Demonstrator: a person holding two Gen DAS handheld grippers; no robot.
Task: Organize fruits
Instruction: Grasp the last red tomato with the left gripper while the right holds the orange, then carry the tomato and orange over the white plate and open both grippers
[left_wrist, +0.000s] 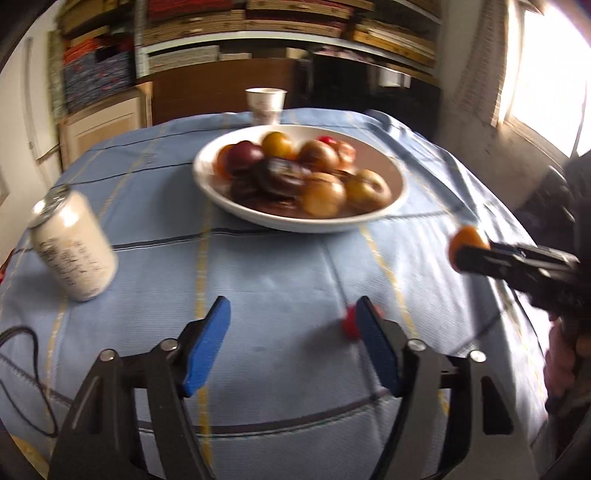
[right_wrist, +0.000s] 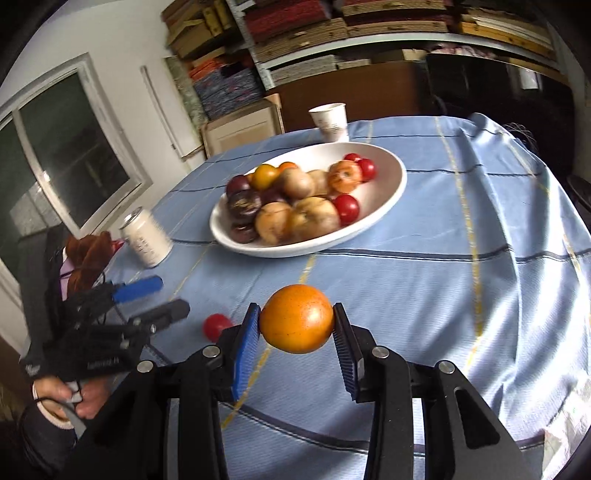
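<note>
The right gripper (right_wrist: 297, 325) angles down over the near part of the worktop (right_wrist: 424, 280), its fingers (right_wrist: 245, 350) clamped on an orange fruit (right_wrist: 297, 319) held clear of the cloth. To its left the left gripper (left_wrist: 293, 314) also tilts down, fingers (left_wrist: 207, 343) apart with nothing between them; a small red fruit (left_wrist: 349, 324) lies on the cloth just beside its right finger. A hand (right_wrist: 64, 397) grips the left tool's handle. Farther off, a white bowl (right_wrist: 388, 192) piled with fruits sits mid-worktop, a can (right_wrist: 146, 236) to its left and a paper cup (right_wrist: 330, 120) at the far edge. A blue striped cloth (left_wrist: 277, 266) covers the worktop. Shelves (right_wrist: 369, 33) stacked with folded fabrics fill the far wall, with a window (right_wrist: 62, 155) at left.
</note>
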